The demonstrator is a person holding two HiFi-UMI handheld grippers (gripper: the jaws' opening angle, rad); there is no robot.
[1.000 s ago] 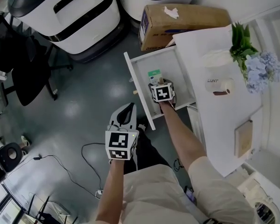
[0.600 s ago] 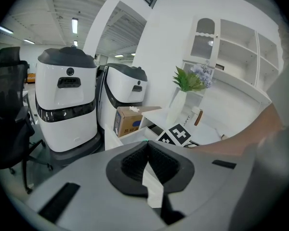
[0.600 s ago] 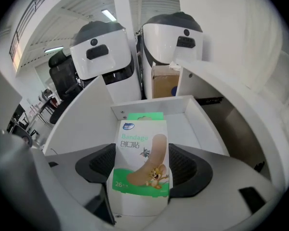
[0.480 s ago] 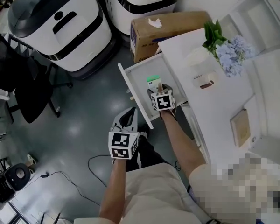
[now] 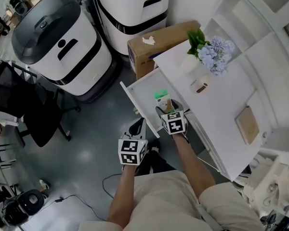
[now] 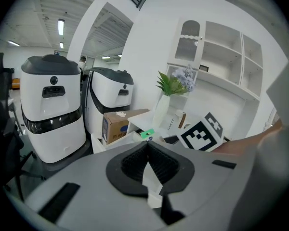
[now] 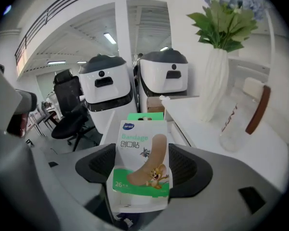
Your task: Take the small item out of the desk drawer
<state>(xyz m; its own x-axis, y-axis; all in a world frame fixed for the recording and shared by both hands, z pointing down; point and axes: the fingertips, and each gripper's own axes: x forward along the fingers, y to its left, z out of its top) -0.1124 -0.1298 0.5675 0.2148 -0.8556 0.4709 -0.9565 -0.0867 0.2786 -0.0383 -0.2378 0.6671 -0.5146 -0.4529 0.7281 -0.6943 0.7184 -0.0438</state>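
In the head view, the jaws of the right gripper (image 5: 166, 108) were largely covered by its own marker cube (image 5: 174, 122), and only the green top edge of the bandage packet (image 5: 162, 96) could be seen, at 12 o'clock from that cube. It could not be judged from there how high above the floor of the open drawer (image 5: 145, 86) the packet was held; it was seen over the drawer's near half. In the right gripper view, the drawer was mostly hidden behind the packet (image 7: 142, 165), and the packet's lower edge was lost against the gripper's body.

The packet was clamped upright between the two ribbed pads (image 7: 187, 166), one pad pressed to each side edge, its printed face turned to the camera and its green tab standing out beyond the fingertips at 12 o'clock.

The left gripper (image 5: 138, 123) was held at 8 o'clock from the right one, outside the drawer front and over the grey floor. Its jaws were seen brought together at the tips, with nothing caught between them. The vase of flowers (image 5: 202, 54) stood on the white desk (image 5: 226, 100), at 1 o'clock from the drawer.
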